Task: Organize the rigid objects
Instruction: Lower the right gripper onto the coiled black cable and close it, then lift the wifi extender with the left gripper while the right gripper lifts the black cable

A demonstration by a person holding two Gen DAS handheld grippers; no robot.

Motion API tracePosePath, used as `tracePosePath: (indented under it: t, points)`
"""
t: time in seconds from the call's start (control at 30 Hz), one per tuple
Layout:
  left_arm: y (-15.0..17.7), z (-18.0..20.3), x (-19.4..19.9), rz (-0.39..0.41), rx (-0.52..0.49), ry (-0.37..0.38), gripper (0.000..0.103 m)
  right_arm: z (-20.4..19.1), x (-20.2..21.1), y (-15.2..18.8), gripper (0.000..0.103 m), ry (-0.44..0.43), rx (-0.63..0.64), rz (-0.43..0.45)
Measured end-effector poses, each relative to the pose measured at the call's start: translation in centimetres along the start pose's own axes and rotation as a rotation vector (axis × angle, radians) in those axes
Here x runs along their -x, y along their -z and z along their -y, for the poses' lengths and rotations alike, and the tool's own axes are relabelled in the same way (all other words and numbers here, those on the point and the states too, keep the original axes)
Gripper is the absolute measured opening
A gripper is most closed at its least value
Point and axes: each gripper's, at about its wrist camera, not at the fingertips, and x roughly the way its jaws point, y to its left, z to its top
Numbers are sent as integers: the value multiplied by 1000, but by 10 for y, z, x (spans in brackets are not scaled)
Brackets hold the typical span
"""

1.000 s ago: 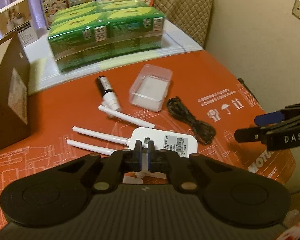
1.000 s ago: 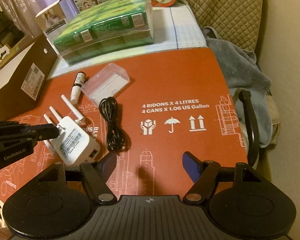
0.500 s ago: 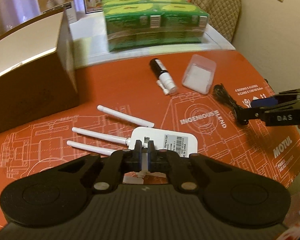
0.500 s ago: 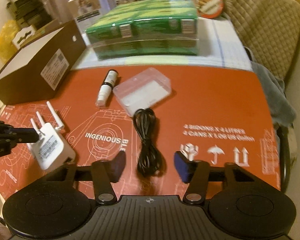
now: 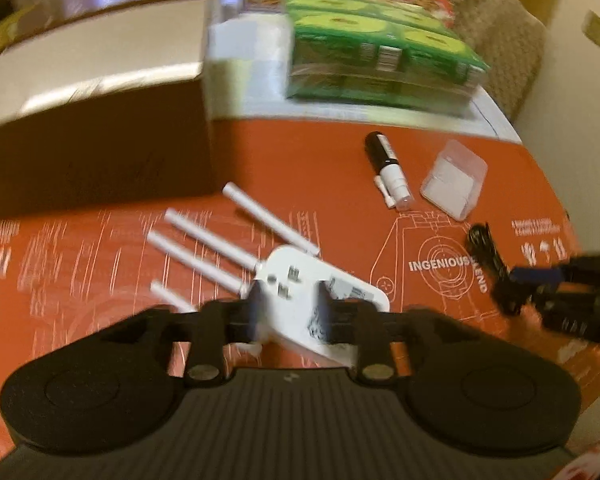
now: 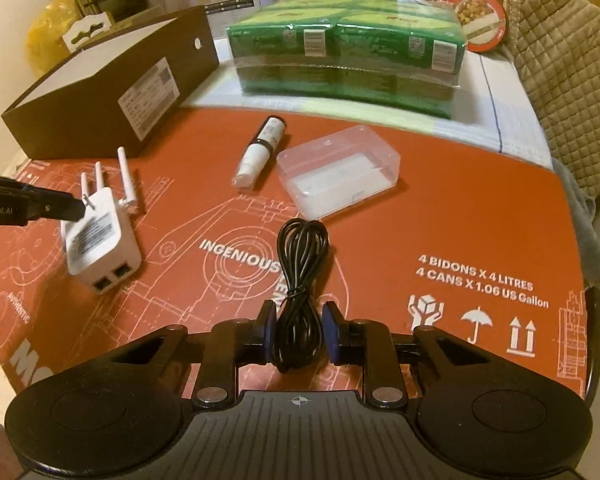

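A white repeater [image 5: 300, 276] with several antennas lies on the red printed cardboard sheet [image 6: 460, 208]. My left gripper [image 5: 289, 304] straddles its body and its jaws are opening; the view is blurred and the pads look clear of it. In the right wrist view the left gripper [image 6: 66, 210] has its tip at the plug pins of the repeater [image 6: 96, 240]. My right gripper [image 6: 299, 320] is closing on the near end of a coiled black cable [image 6: 300, 256], with its blue pads touching the bundle's sides. The cable [image 5: 484, 244] and the right gripper [image 5: 516, 284] also show in the left wrist view.
A small spray bottle [image 6: 260, 152] and a clear plastic box [image 6: 338, 172] lie beyond the cable. A brown cardboard box [image 6: 108, 84] stands at the left and a wrapped green pack [image 6: 348, 44] at the back. A quilted chair [image 6: 560, 60] is at the right.
The left jaws, shut on the repeater's plug pin before, have parted, and the view has swung left. The right gripper has come down over the cable and its jaws have narrowed onto it.
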Motion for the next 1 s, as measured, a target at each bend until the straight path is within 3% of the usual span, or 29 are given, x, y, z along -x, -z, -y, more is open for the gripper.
tracePosePath:
  t: [0.17,0.33,0.43,0.53,0.6,0.8,1.0]
  points:
    - [6,9,9,-42,79,25,38,2,1,3,22,-9,-27,-8]
    - [-8,32,8,18,37,19,42,2,0,2,22,-11,-22,-18]
    - [-13,49,-5,25,-38,31,42,2,-1,2,22,-12,-20,-17]
    - [-12,59,-20,4,-98,34,39,4,0,3,22,-14,-25,-18]
    - [-7,65,-24,12,-135,13,31,7,1,5,22,-13,-30,-19]
    - [11,61,-16,5,-211,-24,27,13,5,9,22,-11,-49,-18]
    - [24,43,-2,-17,-176,-65,27,13,4,9,22,-15,-44,-20]
